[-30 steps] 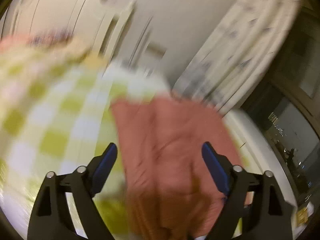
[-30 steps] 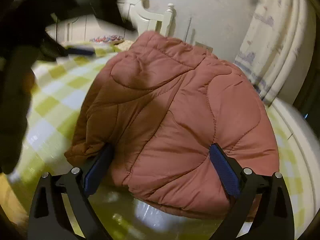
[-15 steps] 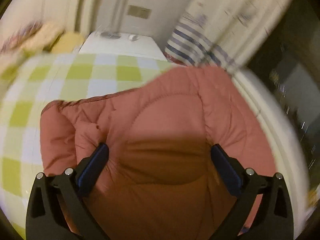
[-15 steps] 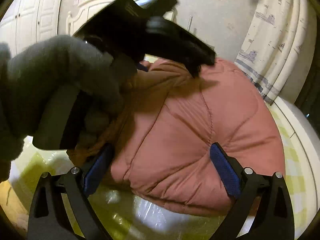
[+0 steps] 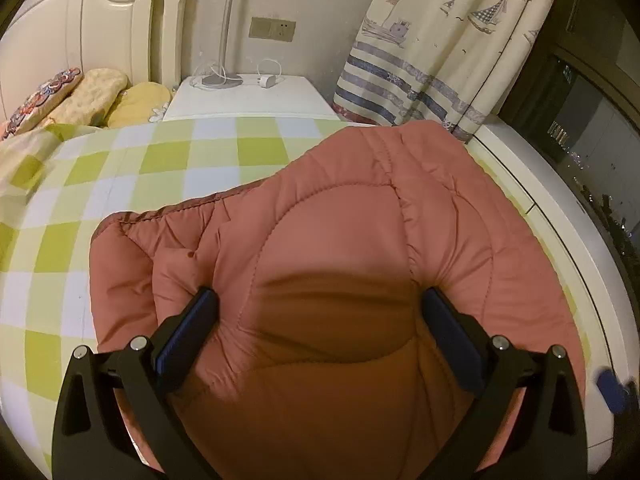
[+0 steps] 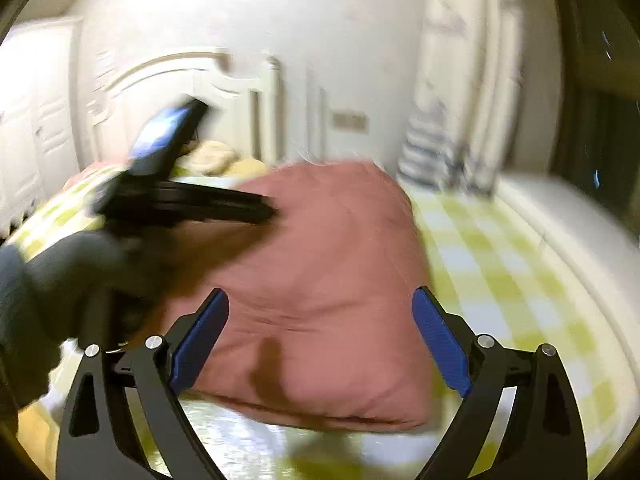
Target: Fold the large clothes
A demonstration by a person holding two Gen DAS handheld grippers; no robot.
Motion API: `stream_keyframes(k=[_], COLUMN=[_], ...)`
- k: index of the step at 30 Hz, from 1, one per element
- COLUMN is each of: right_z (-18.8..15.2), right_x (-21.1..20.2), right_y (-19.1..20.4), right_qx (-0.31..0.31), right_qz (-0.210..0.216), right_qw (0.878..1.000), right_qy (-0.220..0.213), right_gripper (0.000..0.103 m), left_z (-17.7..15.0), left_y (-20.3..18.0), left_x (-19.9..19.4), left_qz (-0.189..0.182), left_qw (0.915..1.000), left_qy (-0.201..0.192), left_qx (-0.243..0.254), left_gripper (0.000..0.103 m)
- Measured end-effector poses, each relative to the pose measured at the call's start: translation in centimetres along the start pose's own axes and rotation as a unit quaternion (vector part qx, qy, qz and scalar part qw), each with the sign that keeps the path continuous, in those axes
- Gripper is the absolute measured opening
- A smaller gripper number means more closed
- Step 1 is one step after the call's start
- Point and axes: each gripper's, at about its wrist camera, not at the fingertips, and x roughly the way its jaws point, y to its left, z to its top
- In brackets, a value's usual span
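Jacket [image 5: 340, 280], pink quilted, folded into a block on the checked bedspread [image 5: 120, 184]. Left gripper [image 5: 320, 320] spread wide, pads pressed into the padding, likely flattening it; nothing pinched. Right gripper [image 6: 320, 336] spread wide above the near edge, empty. Right view blurred; underside folds hidden.

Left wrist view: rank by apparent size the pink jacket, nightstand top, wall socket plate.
1. Pink jacket, by far the largest, though it sits nearest the camera, which inflates it.
2. Nightstand top.
3. Wall socket plate, smallest and farthest.
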Motion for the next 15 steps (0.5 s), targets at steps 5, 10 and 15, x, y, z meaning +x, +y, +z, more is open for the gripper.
stream_keyframes(k=[5,10,15], right_z=[-1.2,-0.5,-2.0], right_x=[3.3,-0.4,4.4], right_y=[-0.7,1.4,3.3], right_qx=[-0.021,-0.045,-0.112], right_qz=[-0.004,-0.014,-0.020], right_qw=[0.998,0.998,0.992], right_qy=[0.064,-0.030,0.050], right_gripper=[0.097,0.097,0.099], left_z=[-0.1,-0.1,-0.2], left_y=[-0.3,0.0,-0.3], left_x=[-0.1,-0.1,-0.4], left_qz=[0.002,-0.003,0.002], left_qw=[0.9999,1.0000,0.9999], left_qy=[0.000,-0.001,-0.002], left_qx=[0.011,0.007,0.016], left_gripper=[0.101,0.101,0.101])
